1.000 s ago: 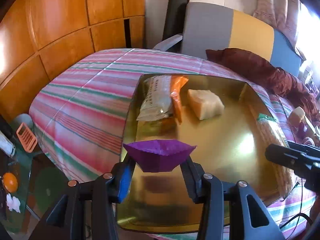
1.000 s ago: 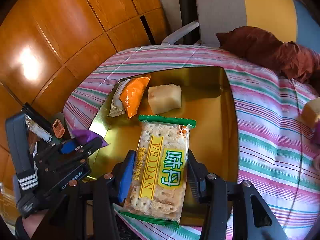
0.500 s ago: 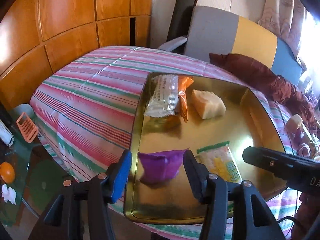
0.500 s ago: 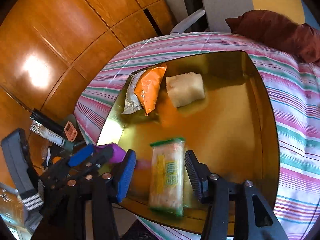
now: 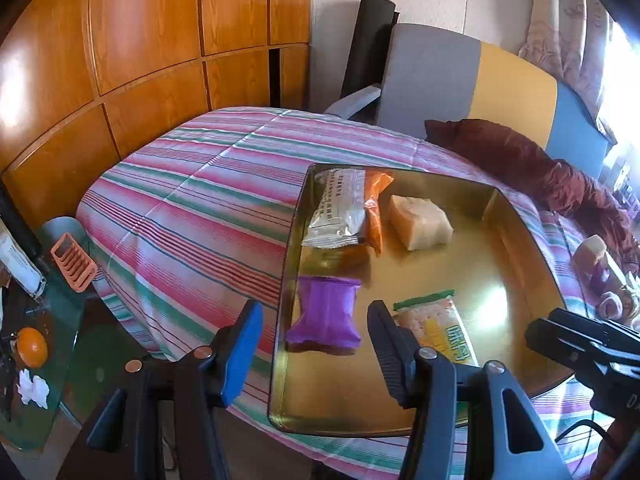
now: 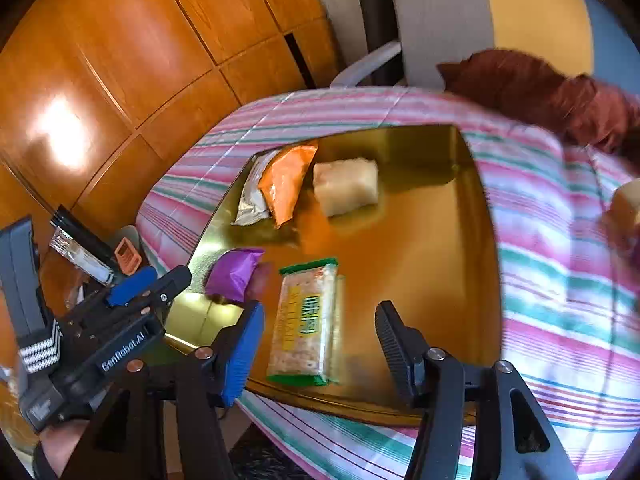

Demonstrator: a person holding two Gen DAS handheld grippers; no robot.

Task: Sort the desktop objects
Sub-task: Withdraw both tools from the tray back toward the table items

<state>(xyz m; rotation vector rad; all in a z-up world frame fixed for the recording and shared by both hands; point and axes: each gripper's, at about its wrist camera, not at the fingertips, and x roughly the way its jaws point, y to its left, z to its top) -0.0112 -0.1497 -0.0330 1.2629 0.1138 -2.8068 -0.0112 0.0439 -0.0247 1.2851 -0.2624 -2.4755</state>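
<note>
Released: purple packet [image 5: 325, 316], cracker pack [image 6: 306, 316] on gold tray [image 5: 516, 280] | both grippers just parted, empty | "GenRobot.AI"

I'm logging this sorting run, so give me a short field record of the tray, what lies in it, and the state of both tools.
tray: gold tray on the striped cloth
in tray, far end: silver packet, orange packet, pale wrapped block
in tray, near end: purple packet beside the cracker pack
left tool: jaws have just been opening, clear of the purple packet, holding nothing
right tool: jaws have just been opening, clear of the cracker pack, holding nothing
off tray: a few items on the cloth at right, too blurred to identify
</note>
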